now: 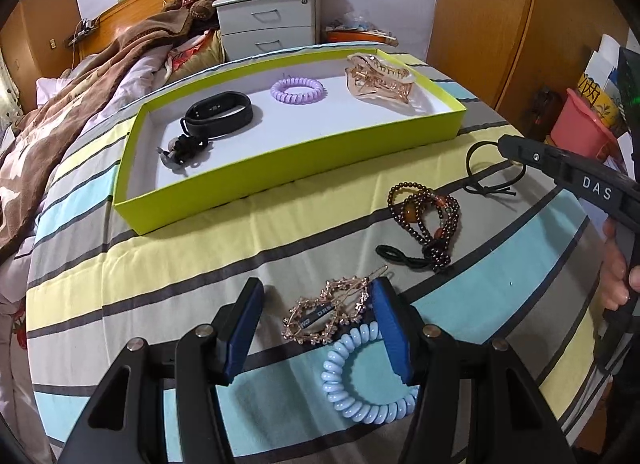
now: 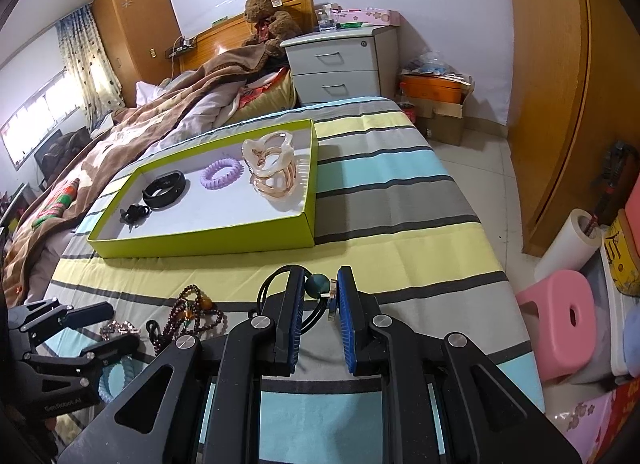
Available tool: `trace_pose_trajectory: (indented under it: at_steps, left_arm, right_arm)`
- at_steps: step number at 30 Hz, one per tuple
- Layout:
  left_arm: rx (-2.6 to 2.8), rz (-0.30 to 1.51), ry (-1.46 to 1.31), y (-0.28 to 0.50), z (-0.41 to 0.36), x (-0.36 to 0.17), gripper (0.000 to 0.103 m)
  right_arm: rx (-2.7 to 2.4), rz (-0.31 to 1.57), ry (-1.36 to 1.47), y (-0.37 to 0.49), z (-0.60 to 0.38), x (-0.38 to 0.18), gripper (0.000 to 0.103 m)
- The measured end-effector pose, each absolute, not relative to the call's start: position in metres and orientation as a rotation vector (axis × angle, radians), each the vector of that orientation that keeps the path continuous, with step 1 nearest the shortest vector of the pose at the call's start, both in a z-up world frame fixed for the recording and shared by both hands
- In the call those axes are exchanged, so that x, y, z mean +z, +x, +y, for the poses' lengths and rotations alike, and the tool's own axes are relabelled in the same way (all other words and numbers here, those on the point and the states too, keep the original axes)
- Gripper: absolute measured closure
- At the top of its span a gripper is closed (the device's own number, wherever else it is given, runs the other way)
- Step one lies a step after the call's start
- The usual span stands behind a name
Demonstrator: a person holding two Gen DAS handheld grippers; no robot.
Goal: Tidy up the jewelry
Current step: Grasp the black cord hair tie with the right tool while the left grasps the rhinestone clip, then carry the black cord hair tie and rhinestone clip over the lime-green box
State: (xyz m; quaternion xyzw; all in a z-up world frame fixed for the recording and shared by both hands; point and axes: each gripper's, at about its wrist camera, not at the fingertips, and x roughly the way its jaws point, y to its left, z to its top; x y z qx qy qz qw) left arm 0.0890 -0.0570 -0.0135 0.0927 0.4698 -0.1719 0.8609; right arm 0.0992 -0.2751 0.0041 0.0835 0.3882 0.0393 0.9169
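My left gripper (image 1: 316, 302) stands open over the striped bedspread, its blue pads on either side of a rose-gold flower hair clip (image 1: 326, 316). A light blue coil hair tie (image 1: 360, 388) lies just below the clip, partly under the right-hand finger. My right gripper (image 2: 320, 292) is shut on a black elastic hair tie (image 2: 272, 284) at its green bead (image 2: 318, 284). In the left wrist view that black elastic hair tie (image 1: 494, 172) rests on the bed under the right gripper's tip. The yellow-green tray (image 1: 280, 168) holds a black band (image 1: 220, 112), a purple coil tie (image 1: 297, 90) and a claw clip (image 1: 378, 78).
A brown bead bracelet (image 1: 430, 220) and a dark green hair tie (image 1: 400, 256) lie between the two grippers. A small black tie (image 1: 182, 148) sits in the tray's near corner. A rumpled brown blanket (image 1: 80, 104) covers the bed's left side. A pink stool (image 2: 560, 328) stands on the floor to the right.
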Motion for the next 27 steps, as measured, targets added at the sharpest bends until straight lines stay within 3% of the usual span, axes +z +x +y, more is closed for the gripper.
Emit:
trace_pose_trajectory:
  at_steps: [2,8,27]
  left_arm:
    - [-0.364,0.981,0.195,0.088,-0.057,-0.012,0.058]
    - [-0.360,0.974,0.192,0.087,-0.055,-0.011,0.064]
    - [-0.344,0.945,0.162,0.085,-0.050,0.001,0.064]
  right_arm:
    - [0.081,0.798,0.172,0.099,-0.275,0.004,0.086]
    - [0.084,0.796,0.171,0.099,-0.274,0.005,0.086]
    - [0.100,0.771,0.172,0.093,-0.269,0.014,0.086]
